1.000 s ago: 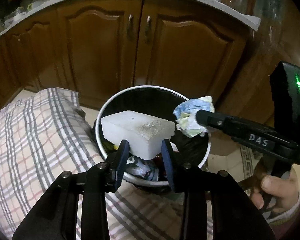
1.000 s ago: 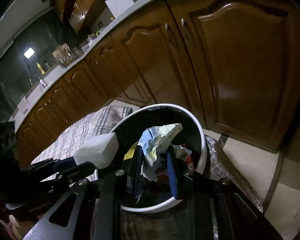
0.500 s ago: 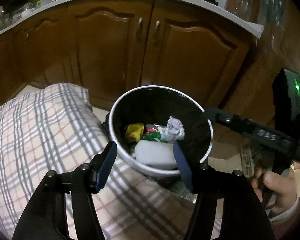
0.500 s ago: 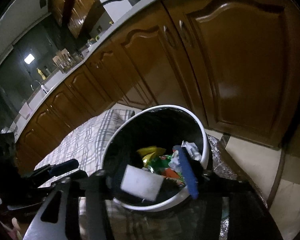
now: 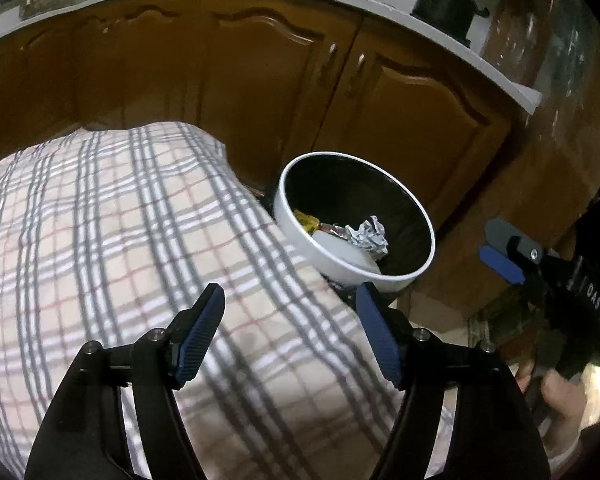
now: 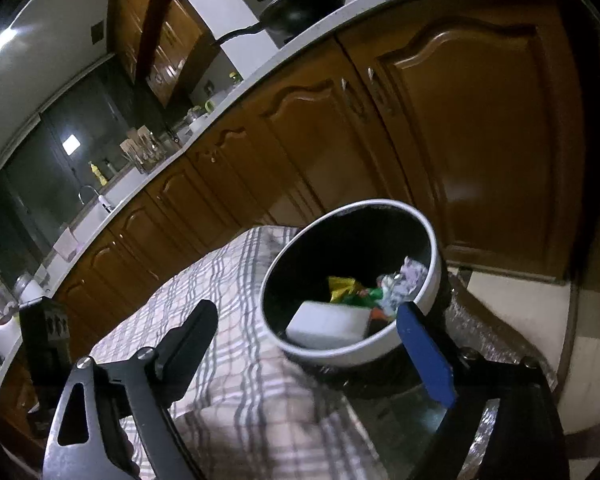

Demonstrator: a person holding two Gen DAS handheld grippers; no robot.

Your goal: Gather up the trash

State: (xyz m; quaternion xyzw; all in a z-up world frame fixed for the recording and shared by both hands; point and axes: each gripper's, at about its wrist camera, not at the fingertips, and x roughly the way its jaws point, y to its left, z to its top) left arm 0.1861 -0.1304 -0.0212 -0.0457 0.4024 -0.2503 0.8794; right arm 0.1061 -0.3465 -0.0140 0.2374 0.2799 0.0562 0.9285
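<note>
A round white-rimmed trash bin [image 5: 416,276] with a black liner stands beside the table's edge; it also shows in the right wrist view [image 6: 340,356]. Inside lie a white foam block [image 6: 328,322], a crumpled paper ball [image 5: 370,236] and coloured wrappers [image 6: 346,290]. My left gripper [image 5: 290,334] is open and empty, above the checked cloth, back from the bin. My right gripper [image 6: 316,350] is open and empty, above and in front of the bin. One finger of it shows at the right edge of the left wrist view [image 5: 500,264].
A checked tablecloth [image 5: 120,240] covers the table left of the bin. Brown wooden cabinet doors [image 5: 400,120] stand behind the bin under a white countertop [image 6: 236,88]. A black pan [image 6: 300,4] and a pot [image 5: 446,8] sit on the counter.
Both grippers opened and dropped the foam block and the paper ball into the bin. Both then pulled up and back from the bin.
</note>
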